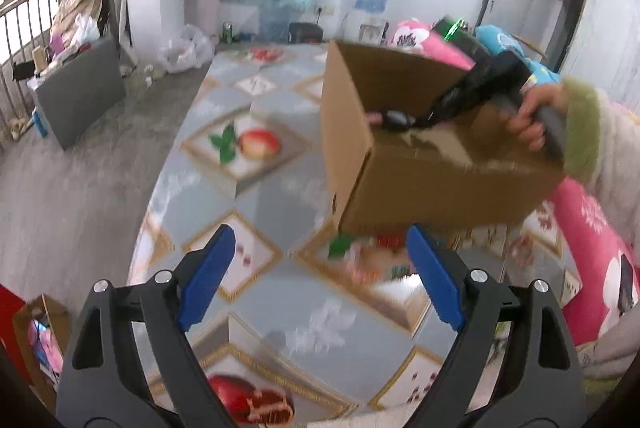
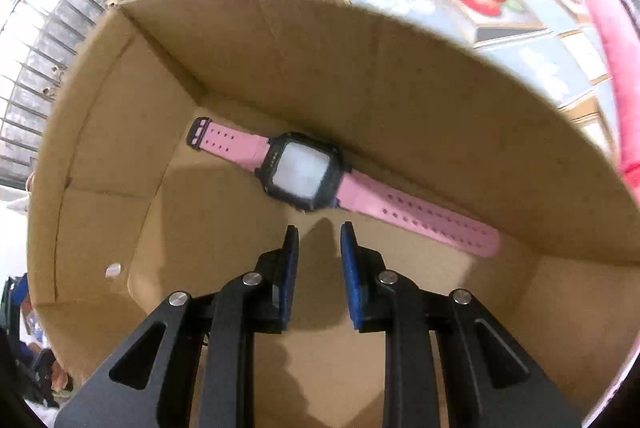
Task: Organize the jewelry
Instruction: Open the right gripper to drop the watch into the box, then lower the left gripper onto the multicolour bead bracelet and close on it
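My left gripper point(image 1: 320, 264) is hovering over the fruit-print tablecloth point(image 1: 260, 196), jaws spread wide and empty. My right gripper point(image 2: 319, 228) is reaching into the cardboard box point(image 2: 400, 100), jaws slightly parted, holding nothing; the pink-strapped watch point(image 2: 304, 176) is lying on the box floor against its far wall.

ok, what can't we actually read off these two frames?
- Watch face, right wrist view: screen washed out by glare, display unreadable.
- Small items on the table below the cardboard box, left wrist view: motion-blurred, unidentifiable.
- Box interior, left wrist view: mostly hidden by its near wall and the right hand-held gripper.
- Box near wall, right wrist view: hidden behind the gripper body.
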`<state>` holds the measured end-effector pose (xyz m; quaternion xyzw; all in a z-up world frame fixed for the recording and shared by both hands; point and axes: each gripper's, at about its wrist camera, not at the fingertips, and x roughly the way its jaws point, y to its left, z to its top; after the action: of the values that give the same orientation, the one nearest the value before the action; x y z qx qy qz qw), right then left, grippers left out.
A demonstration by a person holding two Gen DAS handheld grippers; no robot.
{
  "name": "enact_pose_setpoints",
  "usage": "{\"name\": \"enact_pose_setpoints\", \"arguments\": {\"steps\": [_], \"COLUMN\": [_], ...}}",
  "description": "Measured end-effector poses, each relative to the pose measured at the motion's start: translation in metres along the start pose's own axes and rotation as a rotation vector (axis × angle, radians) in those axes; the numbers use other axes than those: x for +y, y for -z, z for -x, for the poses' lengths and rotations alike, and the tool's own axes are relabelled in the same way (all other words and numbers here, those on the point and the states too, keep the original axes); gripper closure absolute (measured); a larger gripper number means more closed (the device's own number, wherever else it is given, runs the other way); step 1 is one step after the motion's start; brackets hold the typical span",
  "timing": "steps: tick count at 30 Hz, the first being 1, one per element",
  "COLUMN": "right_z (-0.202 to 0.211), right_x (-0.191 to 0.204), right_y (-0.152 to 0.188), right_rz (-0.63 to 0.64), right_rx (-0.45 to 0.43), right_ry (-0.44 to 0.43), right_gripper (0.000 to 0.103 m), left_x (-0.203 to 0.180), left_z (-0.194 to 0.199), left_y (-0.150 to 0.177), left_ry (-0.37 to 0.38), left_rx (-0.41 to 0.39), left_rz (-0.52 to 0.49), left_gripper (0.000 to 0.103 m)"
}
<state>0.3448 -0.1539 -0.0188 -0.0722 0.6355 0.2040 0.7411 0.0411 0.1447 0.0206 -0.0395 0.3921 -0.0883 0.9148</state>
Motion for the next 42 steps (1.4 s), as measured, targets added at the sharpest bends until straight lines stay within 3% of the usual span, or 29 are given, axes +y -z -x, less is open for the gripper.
{"name": "enact_pose_setpoints", "arguments": {"steps": [4,10,12,16,19,22,24,27,30,38,42], "right_z": [0.066,0.167,0.173,0.147,0.114,0.085,0.071,0.062,0.062,0.113,0.113], "right_x": [0.013,0.039,0.043,0.045,0.041,0.038,0.043,0.056,0.07,0.1,0.112], "right_y": [0.034,0.132,0.158,0.216,0.246,0.264,0.274,0.278,0.281,0.284,0.279], "right_rz": [0.041,0.138,0.137,0.072,-0.015,-0.077,-0.083,-0.037,0.042,0.192,0.292], "right_rx": [-0.166,-0.502,-0.547,-0.57,-0.535,-0.51,-0.493,-0.491,-0.522,-0.813,-0.765], "right_ry": [0.009,0.009,-0.006,-0.03,-0.041,0.0,0.038,0.102,0.171,0.258,0.22], "right_gripper": [0.076,0.037,0.028,0.022,0.021,0.021,0.021,0.021,0.009,0.006,0.006], "left_x": [-0.007,-0.026,-0.032,-0.042,-0.047,-0.049,-0.047,-0.044,-0.037,-0.034,-0.033], "left_z": [-0.017,-0.053,-0.071,-0.096,-0.097,-0.092,-0.087,-0.078,-0.071,-0.06,-0.063], "left_y": [0.013,0.021,0.019,0.021,0.024,0.028,0.034,0.044,0.054,0.071,0.067], "left_ry": [-0.028,-0.091,-0.142,-0.21,-0.24,-0.233,-0.188,-0.136,-0.093,-0.075,-0.064], "left_rx": [0.049,0.112,0.136,0.16,0.105,0.11,0.14,0.178,0.213,0.22,0.224], "left_rz": [-0.019,-0.056,-0.073,-0.124,-0.193,-0.229,-0.235,-0.211,-0.16,-0.153,-0.16], "left_gripper": [0.019,0.019,0.019,0.018,0.015,0.015,0.015,0.012,0.009,0.008,0.008]}}
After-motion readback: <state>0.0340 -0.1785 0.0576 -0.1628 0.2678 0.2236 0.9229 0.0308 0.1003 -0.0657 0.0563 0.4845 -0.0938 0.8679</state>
